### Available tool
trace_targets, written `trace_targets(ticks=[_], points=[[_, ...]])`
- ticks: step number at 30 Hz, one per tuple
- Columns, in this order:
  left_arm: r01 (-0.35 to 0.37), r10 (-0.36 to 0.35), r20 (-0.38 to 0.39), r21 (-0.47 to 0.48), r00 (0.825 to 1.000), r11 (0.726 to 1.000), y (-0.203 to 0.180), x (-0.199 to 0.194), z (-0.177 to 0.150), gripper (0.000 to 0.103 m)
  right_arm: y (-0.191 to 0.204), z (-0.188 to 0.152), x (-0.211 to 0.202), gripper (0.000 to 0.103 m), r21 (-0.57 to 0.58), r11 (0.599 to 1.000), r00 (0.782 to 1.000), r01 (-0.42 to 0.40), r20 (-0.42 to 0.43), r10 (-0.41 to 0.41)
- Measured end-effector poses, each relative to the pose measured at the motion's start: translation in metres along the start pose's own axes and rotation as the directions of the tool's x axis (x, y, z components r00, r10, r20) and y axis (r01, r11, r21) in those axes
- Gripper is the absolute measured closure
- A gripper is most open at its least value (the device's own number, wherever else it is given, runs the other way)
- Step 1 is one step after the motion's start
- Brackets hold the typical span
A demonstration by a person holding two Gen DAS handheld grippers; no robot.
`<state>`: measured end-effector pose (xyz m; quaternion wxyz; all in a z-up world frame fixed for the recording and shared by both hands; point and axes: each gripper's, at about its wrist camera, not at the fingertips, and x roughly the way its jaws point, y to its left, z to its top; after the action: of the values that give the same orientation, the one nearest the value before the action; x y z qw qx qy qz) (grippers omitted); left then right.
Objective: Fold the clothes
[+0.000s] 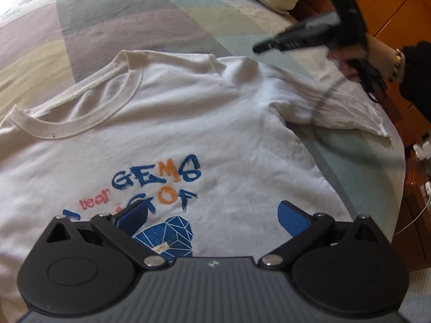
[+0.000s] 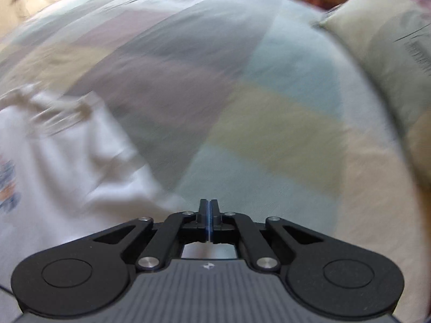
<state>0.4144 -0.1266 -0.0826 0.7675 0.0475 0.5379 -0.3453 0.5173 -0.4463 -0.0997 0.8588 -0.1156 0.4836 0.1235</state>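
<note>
Across the striped bed we see the white T-shirt flat beneath our spread left tool, left of our pressed-together, empty right tool.

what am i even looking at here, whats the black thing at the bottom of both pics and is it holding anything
Each picture comes from a camera mounted on a hand-held two-finger gripper; a person holds one in each hand. The black shape at the bottom is that gripper seen from behind. The left gripper is open above a white T-shirt spread on a bed with a pastel cover. The right gripper is shut, with nothing between its pads; the left view shows it in the person's hand near a sleeve. The right view is blurred.
</note>
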Motion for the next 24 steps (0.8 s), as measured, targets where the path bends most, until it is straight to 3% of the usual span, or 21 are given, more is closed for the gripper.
trace_targets(ticks=[2, 5, 6, 8, 13, 15, 19, 22, 24], points=[[0.003, -0.002, 0.004, -0.005, 1.0, 1.0, 0.001, -0.001, -0.001, 0.001, -0.009, 0.005, 0.002, 0.1, 0.041, 0.999, 1.0, -0.017, -0.025, 0.018], [0.007, -0.007, 0.009, -0.008, 1.0, 1.0, 0.001, -0.002, -0.003, 0.001, -0.005, 0.01, -0.01, 0.087, 0.047, 0.987, 0.988, -0.151, 0.024, 0.15], [0.007, -0.007, 0.007, -0.01, 1.0, 1.0, 0.002, -0.001, -0.003, 0.001, -0.003, 0.012, -0.014, 0.079, 0.045, 0.978, 0.979, -0.202, 0.042, 0.2], [0.005, -0.005, 0.004, -0.016, 1.0, 1.0, 0.002, 0.0, -0.004, 0.001, 0.01, 0.016, -0.009, 0.076, 0.011, 0.968, 0.968, -0.25, 0.029, 0.25], [0.011, -0.011, 0.01, -0.025, 1.0, 1.0, 0.002, -0.001, -0.006, 0.001, 0.038, 0.02, 0.021, 0.079, -0.088, 0.961, 0.964, -0.263, -0.073, 0.257], [0.009, -0.008, 0.013, -0.032, 1.0, 0.999, 0.002, -0.001, -0.008, 0.001, 0.046, 0.021, 0.023, 0.099, -0.118, 0.959, 0.965, -0.258, -0.066, 0.252], [0.003, -0.002, 0.01, -0.05, 1.0, 0.999, 0.003, 0.001, -0.01, 0.001, 0.054, 0.027, 0.027, 0.1, -0.137, 0.973, 0.983, -0.185, -0.019, 0.184], [0.001, 0.0, 0.012, -0.05, 1.0, 0.999, 0.0, 0.0, -0.01, 0.001, 0.036, 0.033, 0.02, 0.098, -0.055, 0.986, 0.987, -0.155, 0.026, 0.157], [0.008, -0.007, 0.018, -0.042, 1.0, 0.999, -0.001, -0.002, -0.01, 0.001, 0.014, 0.031, 0.006, 0.091, 0.014, 0.991, 0.989, -0.136, 0.059, 0.135]])
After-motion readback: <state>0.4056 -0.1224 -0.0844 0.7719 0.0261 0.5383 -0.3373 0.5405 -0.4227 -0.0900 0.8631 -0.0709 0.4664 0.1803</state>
